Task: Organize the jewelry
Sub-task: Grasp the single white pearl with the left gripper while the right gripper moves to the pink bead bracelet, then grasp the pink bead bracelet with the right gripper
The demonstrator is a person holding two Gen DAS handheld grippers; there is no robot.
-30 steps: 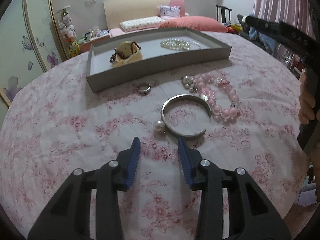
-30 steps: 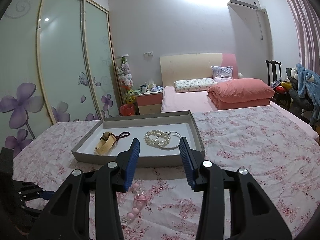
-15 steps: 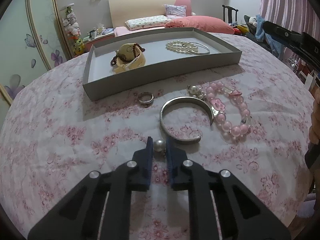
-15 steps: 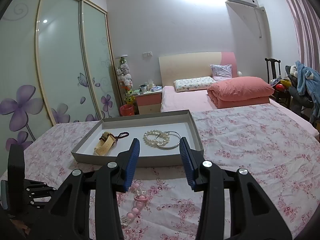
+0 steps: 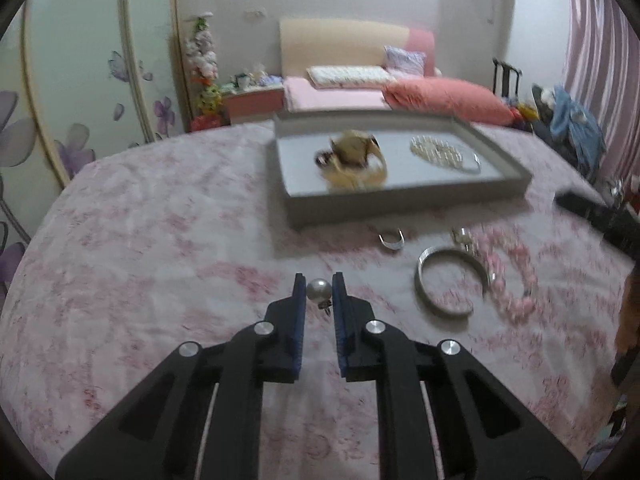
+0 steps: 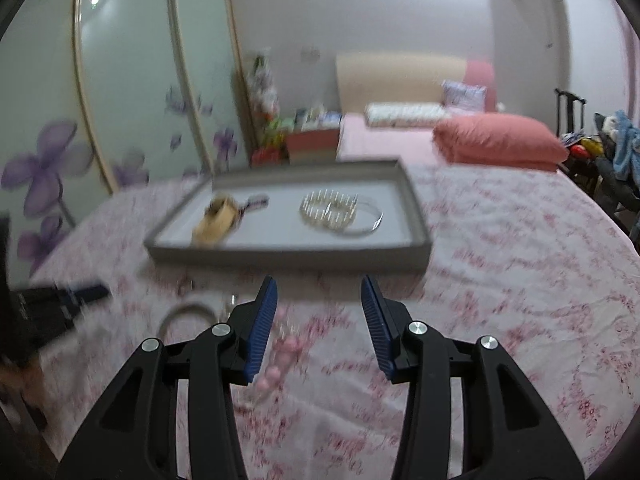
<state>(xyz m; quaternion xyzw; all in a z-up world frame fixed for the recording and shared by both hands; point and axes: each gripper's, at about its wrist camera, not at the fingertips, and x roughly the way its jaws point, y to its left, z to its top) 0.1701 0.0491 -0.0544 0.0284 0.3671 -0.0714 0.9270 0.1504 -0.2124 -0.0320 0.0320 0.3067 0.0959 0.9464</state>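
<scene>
My left gripper [image 5: 319, 285] is shut on a pearl earring [image 5: 319, 290], held just above the floral cloth. Ahead to the right lies the grey tray [image 5: 404, 204] with a tan watch [image 5: 356, 158] and a pearl bracelet [image 5: 438, 152] in it. On the cloth before the tray lie a ring [image 5: 391, 239], a silver bangle [image 5: 452, 280] and a pink bead bracelet [image 5: 516, 276]. My right gripper [image 6: 319, 300] hangs open and empty above the cloth, the pink bead bracelet [image 6: 282, 356] just under its left finger, the tray [image 6: 288, 254] ahead.
The round table [image 5: 160, 240] wears a pink floral cloth. A bed [image 6: 440, 136] with a red quilt stands behind it, wardrobe doors [image 6: 120, 80] to the left, a chair with clothes [image 5: 572, 128] at the right. The other gripper [image 6: 44, 312] shows at the left edge.
My left gripper closed on the pearl earring, lifted it and swung left, away from the bangle. My right gripper tipped down a little over the pink beads.
</scene>
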